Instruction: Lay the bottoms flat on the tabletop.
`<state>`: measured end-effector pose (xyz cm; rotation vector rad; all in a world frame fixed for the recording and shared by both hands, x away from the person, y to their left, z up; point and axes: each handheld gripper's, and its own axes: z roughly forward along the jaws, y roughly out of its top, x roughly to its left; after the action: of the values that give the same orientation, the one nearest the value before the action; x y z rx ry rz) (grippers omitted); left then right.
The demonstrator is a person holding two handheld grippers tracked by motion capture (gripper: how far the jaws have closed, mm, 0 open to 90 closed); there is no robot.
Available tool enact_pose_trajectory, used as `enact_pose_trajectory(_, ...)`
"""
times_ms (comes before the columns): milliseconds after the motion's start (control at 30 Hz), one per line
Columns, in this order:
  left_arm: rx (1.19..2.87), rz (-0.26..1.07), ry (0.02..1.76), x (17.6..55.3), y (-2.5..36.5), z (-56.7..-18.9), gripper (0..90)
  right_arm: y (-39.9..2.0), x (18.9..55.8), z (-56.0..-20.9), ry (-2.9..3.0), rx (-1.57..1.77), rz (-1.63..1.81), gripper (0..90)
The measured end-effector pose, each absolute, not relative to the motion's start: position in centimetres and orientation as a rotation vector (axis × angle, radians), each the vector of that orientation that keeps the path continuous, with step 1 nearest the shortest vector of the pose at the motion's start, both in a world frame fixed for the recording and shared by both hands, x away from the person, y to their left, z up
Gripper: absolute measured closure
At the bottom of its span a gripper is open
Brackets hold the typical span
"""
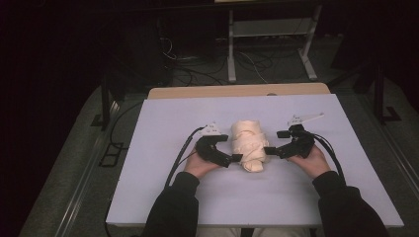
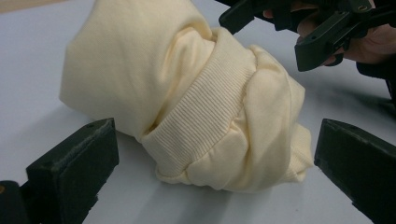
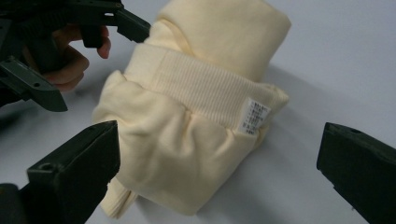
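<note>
A cream sweatshirt rolled into a tight bundle [image 1: 250, 145] lies in the middle of the pale table [image 1: 163, 123], a ribbed band [image 2: 205, 109] wrapped around it. A white care label [image 3: 253, 116] shows on that band. My left gripper [image 1: 236, 158] sits just left of the bundle's near end, open, its jaws spread wide with the bundle [image 2: 187, 93] ahead of them. My right gripper [image 1: 271, 150] sits just right of the bundle, open too, jaws apart and facing the cloth [image 3: 205, 102]. Neither holds anything.
Both hands and dark sleeves [image 1: 173, 207] reach in from the near edge. Cables [image 1: 179, 153] trail from each gripper across the table. Beyond the far edge stand a white metal frame [image 1: 269, 44] and floor wiring in the dark.
</note>
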<state>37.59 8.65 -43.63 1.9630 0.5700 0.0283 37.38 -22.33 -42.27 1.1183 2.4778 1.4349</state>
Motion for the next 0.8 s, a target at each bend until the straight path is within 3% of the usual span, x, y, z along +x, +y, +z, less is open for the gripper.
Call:
enact_pose_trajectory(367,2.016,0.02,0.586,37.4,7.9,-44.8,0.0,-22.0,37.0,-42.9,2.514,1.133,1.406,0.8)
enact_pose_trajectory(533,2.024,-0.019,0.603,37.7,8.3,-45.0,9.2,-22.3,36.8,-43.1,2.54,1.121,1.459,13.2)
enact_pose_trajectory(667,2.02,-0.07,0.613,37.8,8.6,-45.0,19.2,-22.1,36.8,-43.5,2.587,1.112,1.43,16.8)
enact_pose_trajectory(800,2.015,-0.103,0.64,37.9,8.5,-45.3,25.9,-21.7,36.9,-44.0,2.634,1.087,1.415,30.6)
